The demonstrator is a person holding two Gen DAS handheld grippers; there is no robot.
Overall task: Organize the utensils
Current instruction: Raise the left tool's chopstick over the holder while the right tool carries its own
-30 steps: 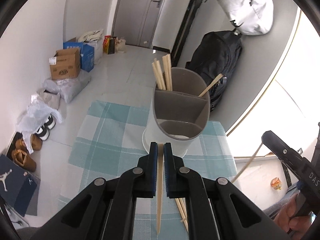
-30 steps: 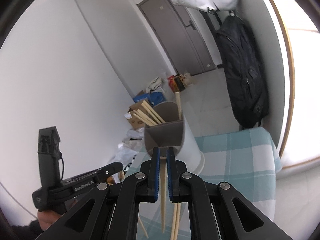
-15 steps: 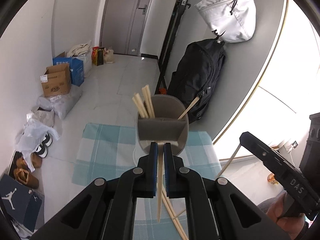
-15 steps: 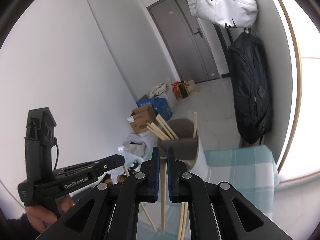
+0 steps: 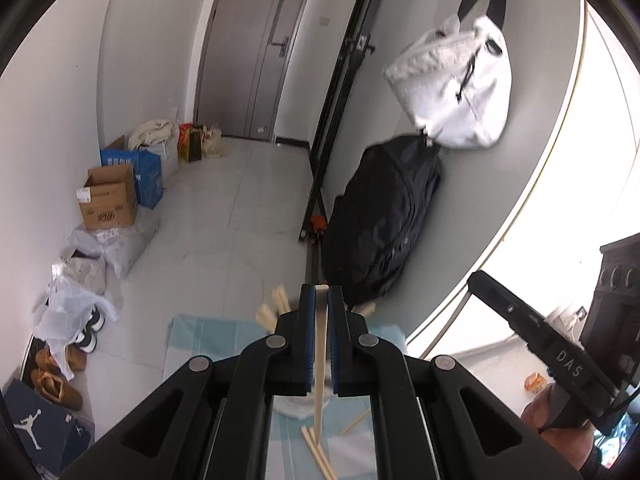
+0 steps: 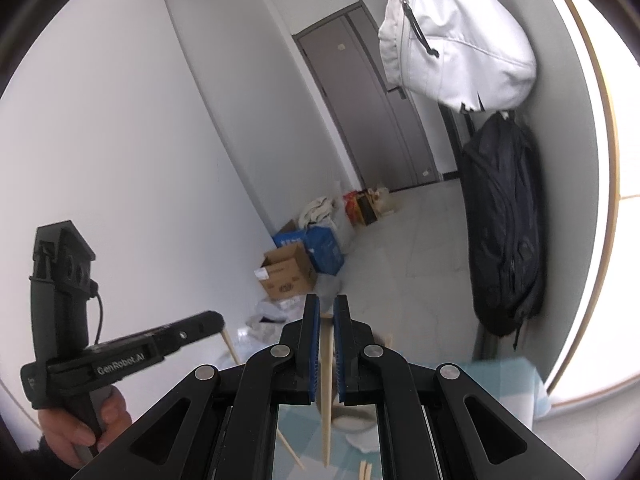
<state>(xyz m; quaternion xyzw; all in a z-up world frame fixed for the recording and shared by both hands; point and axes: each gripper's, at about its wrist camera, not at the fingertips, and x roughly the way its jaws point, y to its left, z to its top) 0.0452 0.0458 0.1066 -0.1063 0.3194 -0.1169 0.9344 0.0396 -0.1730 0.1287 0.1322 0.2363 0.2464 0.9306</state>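
Observation:
My left gripper (image 5: 321,300) is shut on a pale wooden chopstick (image 5: 319,376) that hangs down between its blue pads. My right gripper (image 6: 326,312) is shut on another chopstick (image 6: 327,392), also pointing down. The grey-and-white utensil holder is almost hidden behind both grippers; only its chopstick tips (image 5: 276,308) and a bit of its white base (image 6: 360,424) show. Loose chopsticks (image 5: 316,452) lie on the blue checked cloth (image 5: 200,340) below. The right gripper shows in the left wrist view (image 5: 532,320), the left one in the right wrist view (image 6: 160,344).
A black backpack (image 5: 380,232) and a white bag (image 5: 452,92) hang on the wall behind the table. Cardboard boxes (image 5: 108,200), bags and shoes (image 5: 52,380) line the floor at left. A grey door (image 5: 256,52) stands at the far end.
Both grippers have risen and tilted up with their chopsticks. The holder has dropped from mid-frame to behind the fingers, and the view now shows more of the room.

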